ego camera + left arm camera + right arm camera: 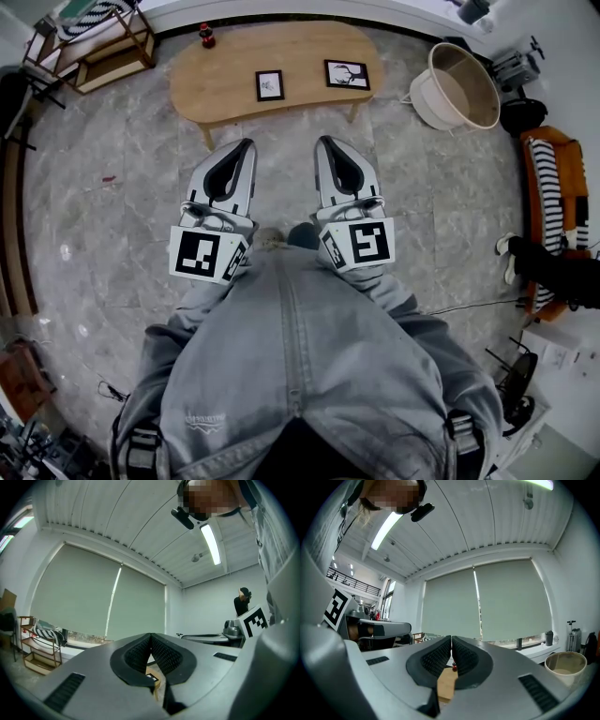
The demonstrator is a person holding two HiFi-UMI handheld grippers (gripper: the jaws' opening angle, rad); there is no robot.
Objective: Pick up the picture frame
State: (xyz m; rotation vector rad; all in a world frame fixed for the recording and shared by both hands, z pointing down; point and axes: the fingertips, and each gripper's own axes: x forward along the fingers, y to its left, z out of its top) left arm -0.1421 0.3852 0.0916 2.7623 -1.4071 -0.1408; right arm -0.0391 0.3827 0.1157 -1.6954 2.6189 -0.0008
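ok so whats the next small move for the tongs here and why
Probably move the right tongs forward toward the wooden table, then open them. They and the left tongs are shut, empty and short of the table, where the narrow picture frame and the wide picture frame sit.

The worktop (pixel 225 80) is pale wood, smooth and matt. The middle picture frame (pixel 269 85) and the right-end picture frame (pixel 347 74) have dark, matt borders around white, paper-like faces. The floor (pixel 112 216) is grey, stone-look tile with a soft sheen. The left gripper (pixel 248 142) and right gripper (pixel 323 141) have smooth, matt grey plastic shells. The pads (pixel 138 656) lining the jaws are black, ridged and look rubbery. The trousers (pixel 300 366) are grey denim cloth with stitched seams. The tub (pixel 427 98) is cream, smooth and looks like plastic.
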